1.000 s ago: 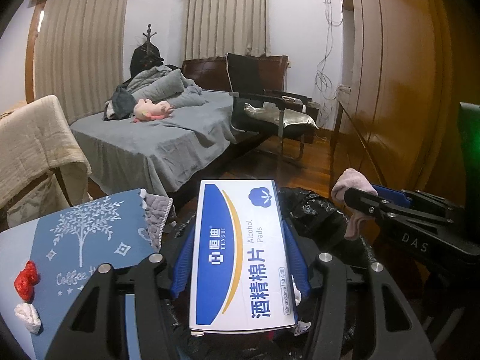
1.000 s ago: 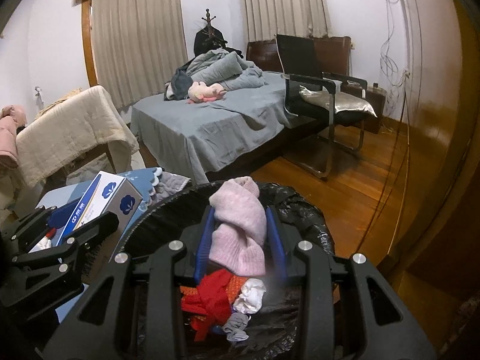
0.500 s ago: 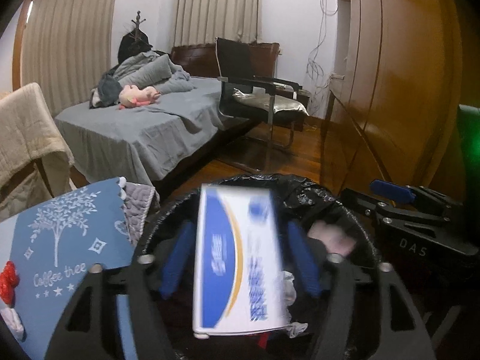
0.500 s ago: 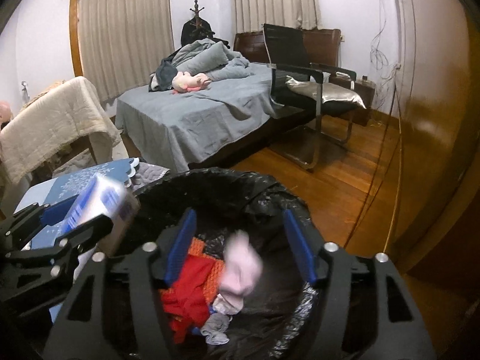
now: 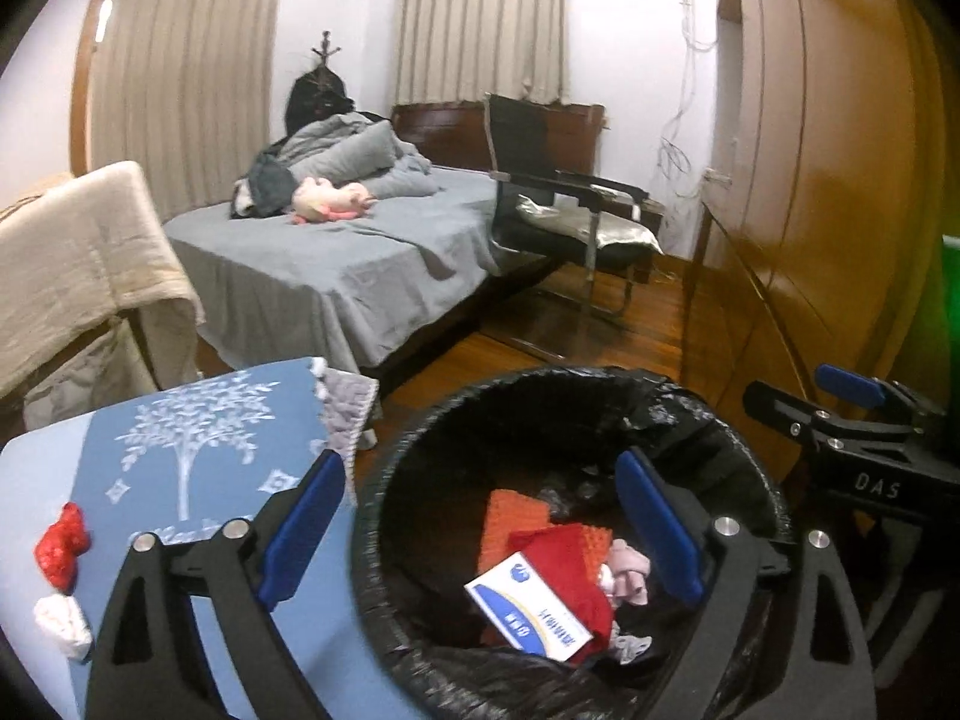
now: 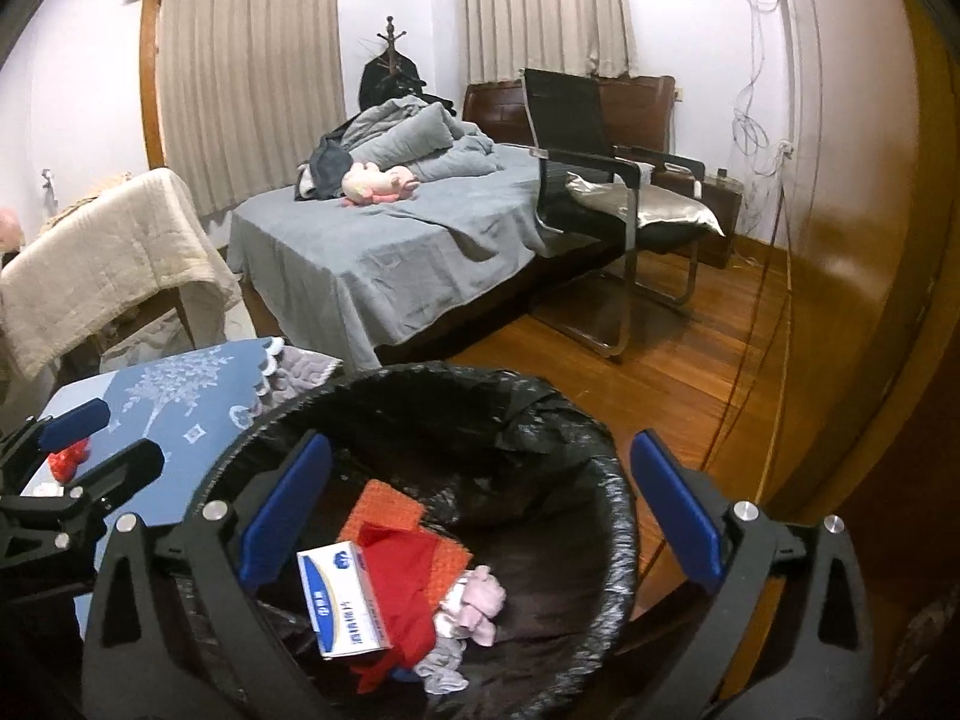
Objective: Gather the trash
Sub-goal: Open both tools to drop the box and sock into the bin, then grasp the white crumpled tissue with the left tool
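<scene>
A black-lined trash bin [image 5: 384, 480] [image 6: 618, 480] stands beside a blue table. Inside it lie the white and blue alcohol pad box [image 5: 528, 615] [image 6: 342, 600], the pink cloth [image 5: 627, 570] [image 6: 477, 597], red cloth [image 5: 564, 558] and an orange piece [image 6: 384, 507]. My left gripper [image 5: 480, 525] is open and empty above the bin's left rim. My right gripper [image 6: 480, 510] is open and empty above the bin. On the table's left edge lie a red wad [image 5: 60, 549] and a white wad [image 5: 63, 624].
The blue table mat with a white tree print [image 5: 198, 450] covers the table. Behind are a grey bed [image 5: 336, 264], a black chair [image 5: 564, 210], a blanket-draped chair [image 5: 78, 264], a wooden wardrobe [image 5: 810, 180] on the right and wood floor [image 6: 690, 348].
Both grippers opened. The box dropped from my left gripper and the pink cloth from my right; both now lie in the bin.
</scene>
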{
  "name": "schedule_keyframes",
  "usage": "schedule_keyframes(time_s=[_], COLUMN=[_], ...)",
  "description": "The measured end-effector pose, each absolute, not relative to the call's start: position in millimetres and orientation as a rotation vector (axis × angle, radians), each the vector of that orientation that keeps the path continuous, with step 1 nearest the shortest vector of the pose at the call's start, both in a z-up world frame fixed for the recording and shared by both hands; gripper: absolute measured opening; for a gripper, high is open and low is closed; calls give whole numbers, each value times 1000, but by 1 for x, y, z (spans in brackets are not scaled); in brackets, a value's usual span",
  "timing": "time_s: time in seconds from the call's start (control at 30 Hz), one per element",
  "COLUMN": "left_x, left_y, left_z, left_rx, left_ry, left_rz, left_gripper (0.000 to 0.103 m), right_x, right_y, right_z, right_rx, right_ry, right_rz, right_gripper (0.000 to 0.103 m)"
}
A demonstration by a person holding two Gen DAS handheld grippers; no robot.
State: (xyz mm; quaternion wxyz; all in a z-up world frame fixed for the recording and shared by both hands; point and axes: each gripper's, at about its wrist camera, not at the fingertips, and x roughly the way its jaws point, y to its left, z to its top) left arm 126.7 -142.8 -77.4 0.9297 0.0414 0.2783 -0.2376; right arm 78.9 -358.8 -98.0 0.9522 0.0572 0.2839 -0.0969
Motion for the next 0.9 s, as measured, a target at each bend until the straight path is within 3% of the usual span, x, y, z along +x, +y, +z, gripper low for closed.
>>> schedule_keyframes(time_s=[0.9], left_x=[100], left_y=[38], left_z=[-70], left_rx=[11], left_ry=[536], left_rz=[-127], left_gripper=[91], right_x=[105], right_y=[-182], right_z=[-87], right_rx=[28], right_ry=[565], right_rz=[129], right_gripper=[97])
